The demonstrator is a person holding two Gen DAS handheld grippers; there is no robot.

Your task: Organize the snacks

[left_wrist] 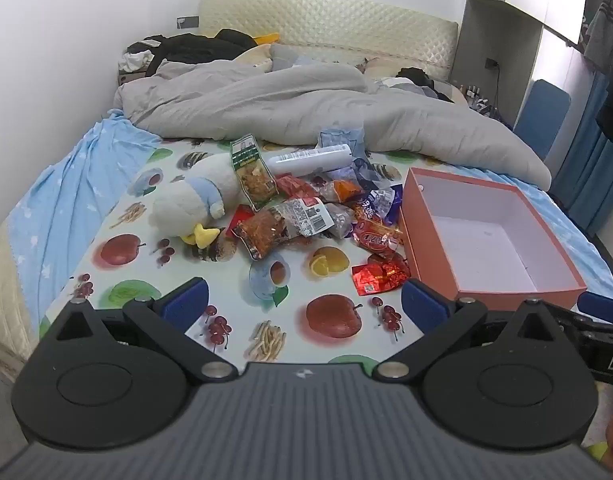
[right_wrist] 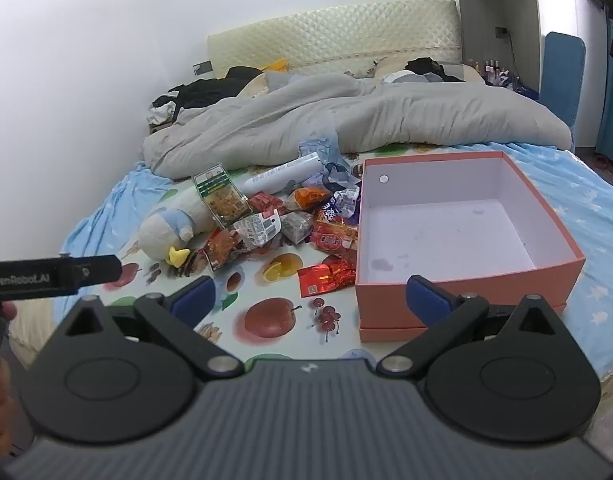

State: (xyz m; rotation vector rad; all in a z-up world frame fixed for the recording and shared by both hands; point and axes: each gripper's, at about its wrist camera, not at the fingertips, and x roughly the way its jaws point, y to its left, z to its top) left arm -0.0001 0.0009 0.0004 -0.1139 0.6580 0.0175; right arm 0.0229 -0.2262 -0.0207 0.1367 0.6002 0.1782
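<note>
The snacks (left_wrist: 310,216) are all dumped in one loose pile in the middle of the fruit-print sheet (left_wrist: 226,280), and the pink box (left_wrist: 518,292) sits just to the right of them with nothing in it. So I'd say the job hasn't really begun yet. Closest packet is the shiny red one (left_wrist: 380,276), lying right next to the box's near corner, so that looks like the easy first pick.

Both tools are spread wide and carrying nothing: the left gripper (left_wrist: 304,300) hangs over the sheet in front of the pile, the right gripper (right_wrist: 310,294) hovers near the front wall of the box.

Tips, just my take: come down on the red packet by a crinkled edge, pinch gently since foil probably slips, then lift over the box wall instead of dragging. The stuffed duck (left_wrist: 194,204) is touching the pile on the left and a white tube (left_wrist: 310,158) lies at the back, so don't scoop those in. The grey duvet (left_wrist: 306,104) is behind everything, out of the way.
</note>
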